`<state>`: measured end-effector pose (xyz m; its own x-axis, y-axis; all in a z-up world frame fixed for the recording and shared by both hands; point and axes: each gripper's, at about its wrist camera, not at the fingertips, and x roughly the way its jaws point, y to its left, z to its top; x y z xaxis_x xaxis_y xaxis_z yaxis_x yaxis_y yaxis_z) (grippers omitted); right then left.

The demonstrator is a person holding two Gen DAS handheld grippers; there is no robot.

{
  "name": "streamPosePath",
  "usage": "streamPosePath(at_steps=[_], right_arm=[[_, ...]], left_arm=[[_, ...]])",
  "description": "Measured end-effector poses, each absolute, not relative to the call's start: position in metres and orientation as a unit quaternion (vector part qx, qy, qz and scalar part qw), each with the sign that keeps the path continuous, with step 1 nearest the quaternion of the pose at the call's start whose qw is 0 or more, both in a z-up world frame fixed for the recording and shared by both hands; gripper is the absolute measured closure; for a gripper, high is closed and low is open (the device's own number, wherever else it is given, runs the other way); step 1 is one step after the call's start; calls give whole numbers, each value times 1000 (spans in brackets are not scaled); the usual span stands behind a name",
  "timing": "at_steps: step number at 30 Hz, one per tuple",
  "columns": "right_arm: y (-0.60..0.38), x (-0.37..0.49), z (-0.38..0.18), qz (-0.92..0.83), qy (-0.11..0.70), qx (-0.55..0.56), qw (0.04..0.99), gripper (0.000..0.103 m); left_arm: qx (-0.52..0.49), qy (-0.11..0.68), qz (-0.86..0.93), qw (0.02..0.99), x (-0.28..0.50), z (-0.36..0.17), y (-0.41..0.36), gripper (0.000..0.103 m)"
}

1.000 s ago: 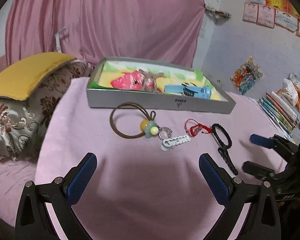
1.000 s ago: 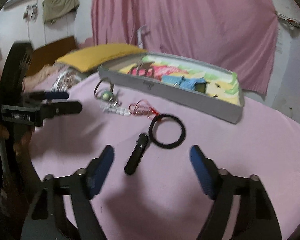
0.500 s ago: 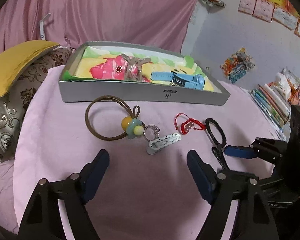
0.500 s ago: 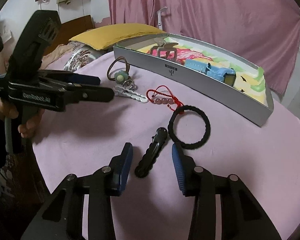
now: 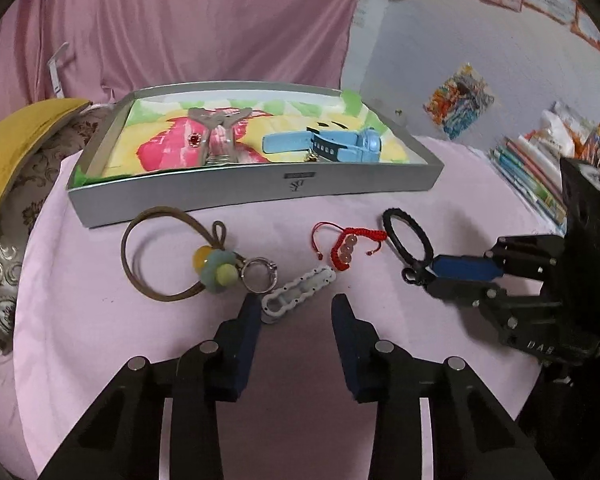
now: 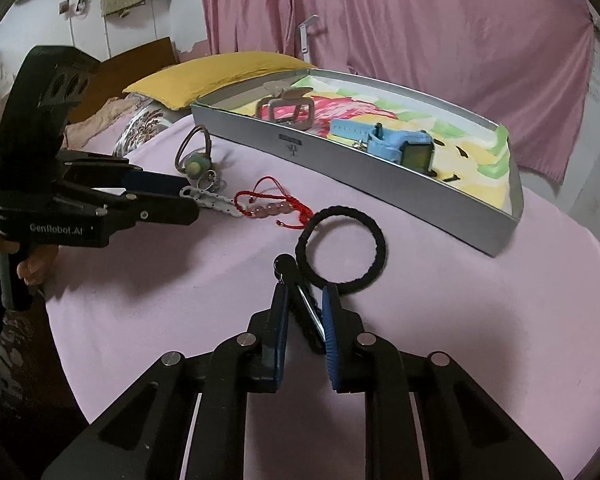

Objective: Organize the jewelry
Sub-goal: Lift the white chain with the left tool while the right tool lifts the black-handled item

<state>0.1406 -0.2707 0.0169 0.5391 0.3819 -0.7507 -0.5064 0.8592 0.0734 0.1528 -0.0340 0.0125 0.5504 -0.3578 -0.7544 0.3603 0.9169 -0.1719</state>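
Low in the frame of its own view, the right gripper (image 6: 303, 312) is closing with the black hair clip (image 6: 300, 300) between its pads, seemingly already touching, the black hair ring (image 6: 342, 250) just beyond. The left gripper (image 5: 296, 316) is closing too, its left pad at the end of the white clip (image 5: 298, 290) at centre, not yet pinched. Each clip is best squeezed squarely and lifted clear of its neighbours before going to the grey tray (image 5: 260, 196) at upper centre

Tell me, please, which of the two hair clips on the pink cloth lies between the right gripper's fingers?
The black hair clip, beside the black hair tie; the right gripper is closing around it. The white hair clip lies by the left gripper.
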Motion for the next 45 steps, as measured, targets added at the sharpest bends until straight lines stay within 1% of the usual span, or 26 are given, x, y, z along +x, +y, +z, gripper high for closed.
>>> streamPosePath(at_steps=[1,3,10,21,24,26,30,31,36,39,42,45], right_arm=[[-272,141,17,255,408,-75,874,88],[-275,142,15,256,408,-75,873,88],[-278,138,15,263,404,-89,871,88],[-275,142,16,289,405,-91,863,88],[-274,147,16,292,411,-79,860,88],[-274,146,16,292,411,-79,860,88],[-268,143,15,281,406,-91,865,88],[-268,143,15,281,406,-91,865,88],[-275,146,15,283,413,-45,865,88],[-275,143,12,274,410,-42,869,92],[-274,139,11,270,410,-36,870,93],[-279,134,9,269,408,-4,872,93]], left_arm=[[6,430,-204,879,153,12,-36,73],[17,437,-205,876,152,12,-41,75],[43,449,-207,868,147,15,-58,75],[71,457,-190,866,160,15,-69,75],[82,456,-186,867,162,14,-73,76],[98,453,-179,868,159,14,-77,78],[101,463,-167,865,154,16,-81,87],[102,462,-164,865,153,16,-81,87],[69,453,-154,876,143,15,-77,87],[38,443,-152,882,134,14,-72,88],[7,435,-157,887,125,13,-68,88],[-22,422,-162,892,116,11,-65,88]])
